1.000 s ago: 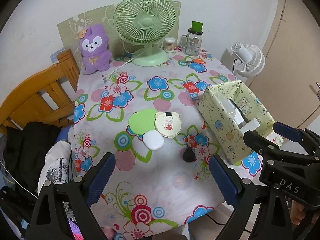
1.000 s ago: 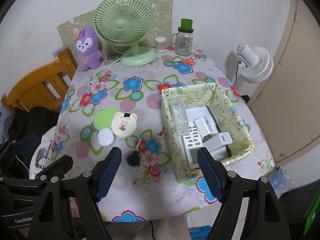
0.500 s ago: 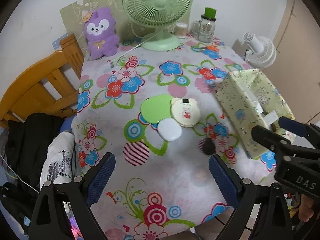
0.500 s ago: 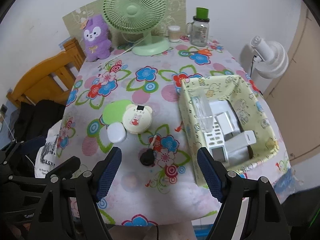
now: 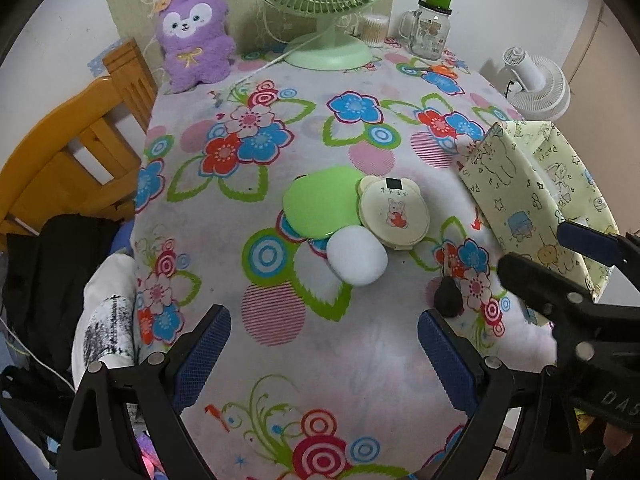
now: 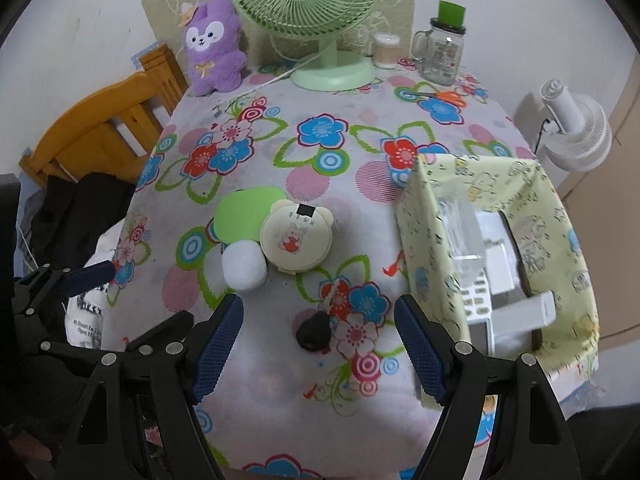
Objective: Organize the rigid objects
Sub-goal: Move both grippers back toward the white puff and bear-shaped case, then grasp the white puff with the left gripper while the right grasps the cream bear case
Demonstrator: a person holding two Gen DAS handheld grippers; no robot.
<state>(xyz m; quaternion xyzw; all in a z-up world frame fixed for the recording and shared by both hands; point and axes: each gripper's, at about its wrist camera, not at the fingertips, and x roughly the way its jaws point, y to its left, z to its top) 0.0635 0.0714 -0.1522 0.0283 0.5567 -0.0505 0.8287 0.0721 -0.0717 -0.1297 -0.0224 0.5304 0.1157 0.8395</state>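
Note:
On the flowered tablecloth lie a green round disc (image 5: 320,206), a cream bear-shaped compact (image 5: 394,214) overlapping it, and a white oval case (image 5: 357,256) touching both. A small black object (image 5: 448,300) lies apart to their right. My left gripper (image 5: 324,320) hovers open and empty above the cloth, nearer than the white case. My right gripper (image 6: 319,306) is open too, with the black object (image 6: 314,332) on the cloth in line with the gap between its fingers. To the right stands a yellow fabric bin (image 6: 424,240) holding several white items (image 6: 500,280).
At the table's back stand a green fan (image 6: 320,20), a purple plush (image 6: 214,50), a swab pot (image 6: 386,52) and a glass jar (image 6: 442,48). A wooden chair (image 5: 60,152) with dark clothes is at the left. A white floor fan (image 6: 576,132) stands beyond the right edge.
Both grippers have come down and closer to the table, so the objects look larger. The black object now sits in line with the right gripper's gap. Nothing on the table has moved.

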